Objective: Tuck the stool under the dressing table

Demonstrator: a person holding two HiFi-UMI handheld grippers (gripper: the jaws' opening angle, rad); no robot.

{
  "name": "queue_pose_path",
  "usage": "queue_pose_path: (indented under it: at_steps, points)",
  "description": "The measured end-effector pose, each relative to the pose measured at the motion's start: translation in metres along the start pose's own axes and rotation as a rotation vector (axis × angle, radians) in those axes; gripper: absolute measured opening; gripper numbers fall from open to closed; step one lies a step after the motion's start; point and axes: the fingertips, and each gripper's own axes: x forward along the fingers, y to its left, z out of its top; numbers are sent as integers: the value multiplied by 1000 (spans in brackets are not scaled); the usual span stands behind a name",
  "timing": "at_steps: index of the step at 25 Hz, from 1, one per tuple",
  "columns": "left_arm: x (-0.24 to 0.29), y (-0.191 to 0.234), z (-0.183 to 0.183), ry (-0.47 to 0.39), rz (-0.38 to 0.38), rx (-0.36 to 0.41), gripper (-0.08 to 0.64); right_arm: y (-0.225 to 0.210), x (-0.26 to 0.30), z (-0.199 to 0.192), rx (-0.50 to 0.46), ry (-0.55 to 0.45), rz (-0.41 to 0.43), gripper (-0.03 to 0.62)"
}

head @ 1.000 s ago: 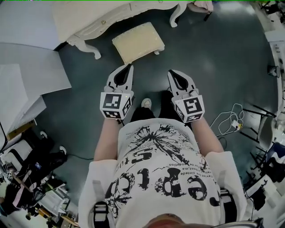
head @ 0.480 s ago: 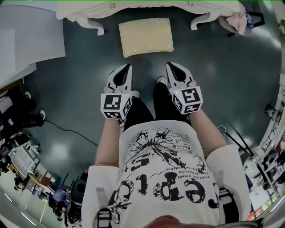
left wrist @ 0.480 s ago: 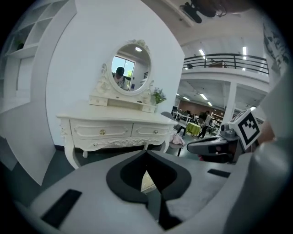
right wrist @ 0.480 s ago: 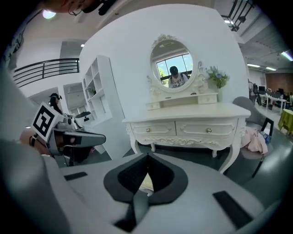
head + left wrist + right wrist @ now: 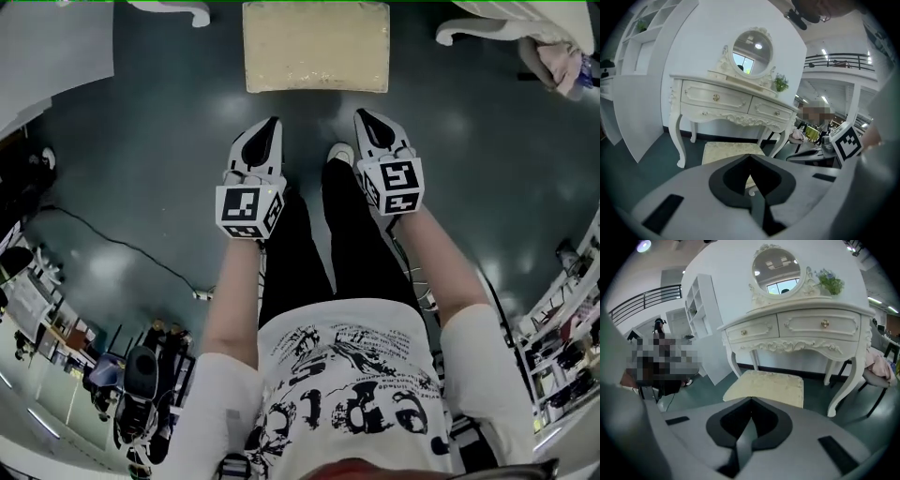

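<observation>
A cream cushioned stool (image 5: pixel 316 46) stands on the dark floor just in front of the white dressing table (image 5: pixel 733 101), between its curved legs (image 5: pixel 473 28). Both gripper views show the stool (image 5: pixel 768 386) (image 5: pixel 729 152) ahead, under the table's drawers and round mirror (image 5: pixel 777 268). My left gripper (image 5: pixel 273 124) and right gripper (image 5: pixel 362 116) hover side by side short of the stool's near edge. Both are shut with nothing between the jaws, tips meeting.
A white panel (image 5: pixel 47 52) stands at the left of the table. A chair with pink cloth (image 5: pixel 555 58) is at the right. A cable (image 5: pixel 112 244) runs over the floor at left, with clutter (image 5: pixel 37 300) beyond. My legs and shoe (image 5: pixel 339 155) are below the grippers.
The view has swung and moved toward the table; the stool now lies square ahead and nearer the frame top. Both grippers stay shut and held together in front of me.
</observation>
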Motion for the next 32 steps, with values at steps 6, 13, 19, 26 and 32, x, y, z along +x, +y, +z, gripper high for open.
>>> queue_pose_path:
  at_steps: [6, 13, 19, 26, 32]
  points:
    - [60, 29, -109, 91, -10, -24, 17, -5, 76, -93, 47, 55, 12, 11]
    - [112, 50, -191, 131, -11, -46, 17, -16, 138, -148, 89, 58, -16, 11]
    - [157, 59, -225, 162, -35, 7, 17, -32, 182, -160, 113, 26, -58, 11]
    - [167, 62, -196, 11, 33, -48, 17, -42, 183, -144, 249, -36, -57, 11]
    - [170, 65, -195, 21, 43, -36, 17, -40, 185, -145, 210, -5, -2, 11]
